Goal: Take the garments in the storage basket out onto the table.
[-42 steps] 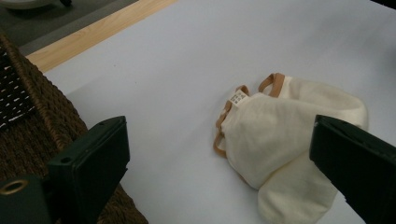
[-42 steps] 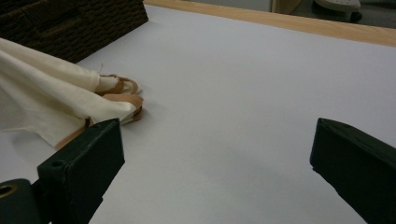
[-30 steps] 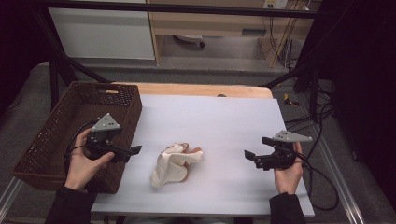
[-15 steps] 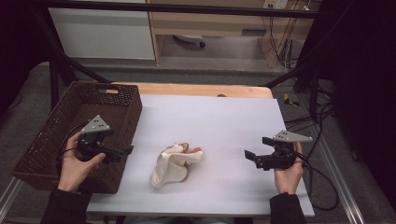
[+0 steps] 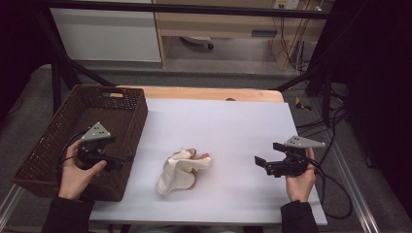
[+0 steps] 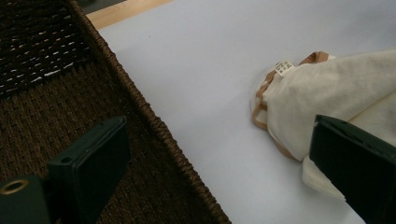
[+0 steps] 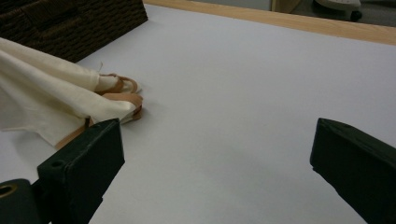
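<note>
Cream cloth lies mid-desk between two released hand-held grippers

The cream cloth [image 5: 180, 172], trimmed with tan straps [image 7: 122, 88], lies crumpled near the front middle of the white desk [image 5: 228, 126], its long axis running from about 7 o'clock to 1 o'clock in the high view. The left hand-held gripper [image 5: 127, 158] hovers over the near right corner of the wicker basket [image 5: 58, 141], jaws spread and holding nothing, with the cloth at its 3 o'clock and close. The right hand-held gripper [image 5: 258, 161], also spread and holding nothing, has the cloth at its 9 o'clock, farther off across bare desk. The left looks nearer; the basket rim [image 6: 154, 126] crowds its side, while open room lies at 12 o'clock
</note>
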`<state>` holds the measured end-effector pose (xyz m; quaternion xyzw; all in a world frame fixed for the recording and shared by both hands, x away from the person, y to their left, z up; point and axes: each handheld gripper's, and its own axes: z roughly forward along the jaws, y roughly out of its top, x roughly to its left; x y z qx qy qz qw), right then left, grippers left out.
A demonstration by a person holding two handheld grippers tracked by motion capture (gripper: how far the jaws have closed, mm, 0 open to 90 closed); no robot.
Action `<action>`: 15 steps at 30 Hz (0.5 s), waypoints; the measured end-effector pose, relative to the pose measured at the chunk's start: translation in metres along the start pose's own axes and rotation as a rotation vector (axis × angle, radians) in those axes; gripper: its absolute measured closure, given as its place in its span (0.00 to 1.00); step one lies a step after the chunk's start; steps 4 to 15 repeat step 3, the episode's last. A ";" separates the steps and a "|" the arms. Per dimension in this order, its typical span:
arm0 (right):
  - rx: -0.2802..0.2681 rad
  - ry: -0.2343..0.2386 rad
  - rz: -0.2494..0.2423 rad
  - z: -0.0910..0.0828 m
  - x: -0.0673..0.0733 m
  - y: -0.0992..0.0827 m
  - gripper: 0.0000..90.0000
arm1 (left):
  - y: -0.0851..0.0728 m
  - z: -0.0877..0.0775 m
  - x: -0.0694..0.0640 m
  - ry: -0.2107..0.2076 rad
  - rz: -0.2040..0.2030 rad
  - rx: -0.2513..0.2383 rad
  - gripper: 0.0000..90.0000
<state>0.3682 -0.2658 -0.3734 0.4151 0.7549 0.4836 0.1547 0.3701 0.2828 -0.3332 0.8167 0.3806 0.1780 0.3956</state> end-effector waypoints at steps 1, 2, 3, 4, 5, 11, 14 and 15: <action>0.001 0.000 -0.001 0.001 0.000 0.000 0.04 | 0.000 0.000 0.000 0.001 0.001 -0.002 0.06; 0.000 0.000 -0.001 0.001 0.000 0.000 0.04 | 0.000 0.000 0.000 0.001 0.001 -0.002 0.06; 0.000 0.000 -0.001 0.001 0.000 0.000 0.04 | 0.000 0.000 0.001 0.001 0.000 -0.002 0.06; 0.000 0.000 -0.001 0.001 0.000 0.000 0.04 | 0.000 0.000 0.001 0.001 0.000 -0.002 0.06; 0.000 0.000 -0.001 0.001 0.000 0.000 0.04 | 0.000 0.000 0.001 0.001 0.000 -0.002 0.06; 0.000 0.000 -0.001 0.001 0.000 0.000 0.04 | 0.000 0.000 0.001 0.001 0.000 -0.002 0.06; 0.000 0.000 -0.001 0.001 0.000 0.000 0.04 | 0.000 0.000 0.001 0.001 0.000 -0.002 0.06; 0.000 0.000 -0.001 0.001 0.000 0.000 0.04 | 0.000 0.000 0.001 0.001 0.000 -0.002 0.06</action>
